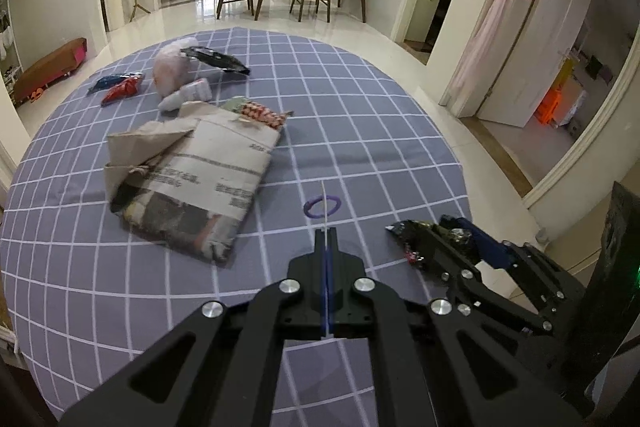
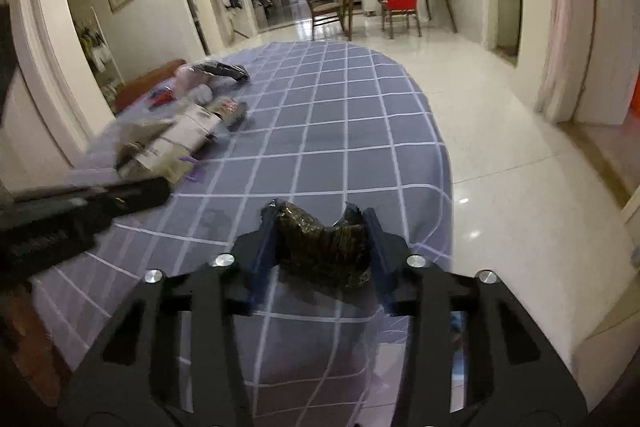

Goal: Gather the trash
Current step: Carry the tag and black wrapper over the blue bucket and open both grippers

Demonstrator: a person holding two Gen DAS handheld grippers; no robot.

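Left gripper (image 1: 327, 233): jaws pressed together, a thin clear plastic film pinched edge-on between the blue pads and standing up past the tips. Just beyond the tips lies a small purple plastic ring (image 1: 321, 207) on the blue-grey checked tablecloth (image 1: 360, 131).

Right gripper (image 2: 322, 223): jaws partly apart and closed against a crumpled dark glossy foil wrapper (image 2: 324, 247), which spans the gap between the pads above the cloth near the table's right edge.

Further out, left of centre: a folded brown paper bag printed with text (image 1: 192, 171), a patterned snack packet (image 1: 260, 113) at its far end, a pale pink plastic bag (image 1: 172, 71), a black wrapper (image 1: 216, 59), and red and blue wrappers (image 1: 118, 87).
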